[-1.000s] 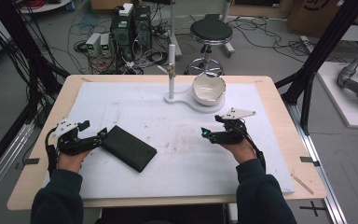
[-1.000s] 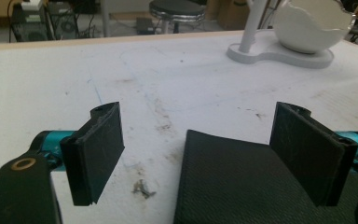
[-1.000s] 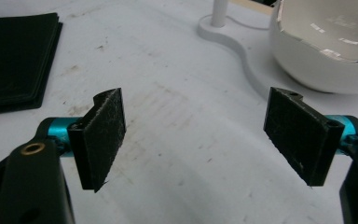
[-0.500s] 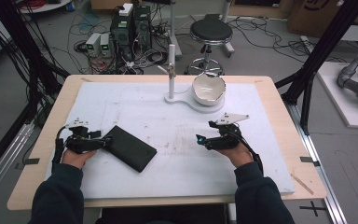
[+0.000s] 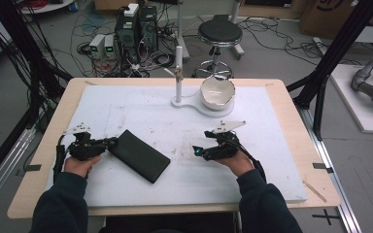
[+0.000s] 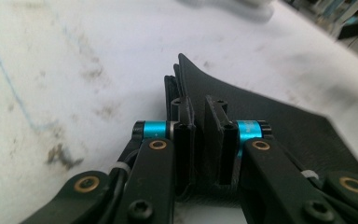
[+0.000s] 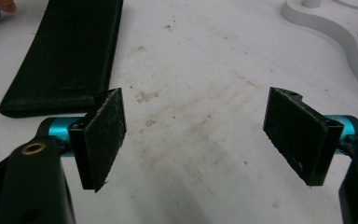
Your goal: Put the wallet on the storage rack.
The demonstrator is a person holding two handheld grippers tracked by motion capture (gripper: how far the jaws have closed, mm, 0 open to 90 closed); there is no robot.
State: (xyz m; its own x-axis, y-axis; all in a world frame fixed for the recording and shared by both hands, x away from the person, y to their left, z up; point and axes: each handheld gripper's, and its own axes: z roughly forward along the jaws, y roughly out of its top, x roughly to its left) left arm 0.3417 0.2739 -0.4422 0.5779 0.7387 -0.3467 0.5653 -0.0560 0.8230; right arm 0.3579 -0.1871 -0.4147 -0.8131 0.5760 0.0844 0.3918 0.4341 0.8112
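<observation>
So the left gripper (image 5: 108,143) is sitting at the near left of the table (image 5: 291,121), and its jaws have just been closing; in the left gripper view they're pinching the corner edge of the black pouch (image 6: 270,121), with the pads pressing on a thin fold of it from both sides; the pouch is lying flat on the white mat (image 5: 141,107), slanting from that gripper toward the near middle, its far end pointing to the right; the right gripper (image 5: 197,151) is hovering low over the mat at the near right, well apart from the pouch, pointing left toward it; in the right gripper view its jaws are standing wide with nothing but stained mat between the pads, and the pouch (image 7: 70,60) is lying farther off at the upper left; at the far middle a white bowl (image 5: 217,92) is resting on a white stand (image 5: 184,103) with a thin post, apart from both grippers.
</observation>
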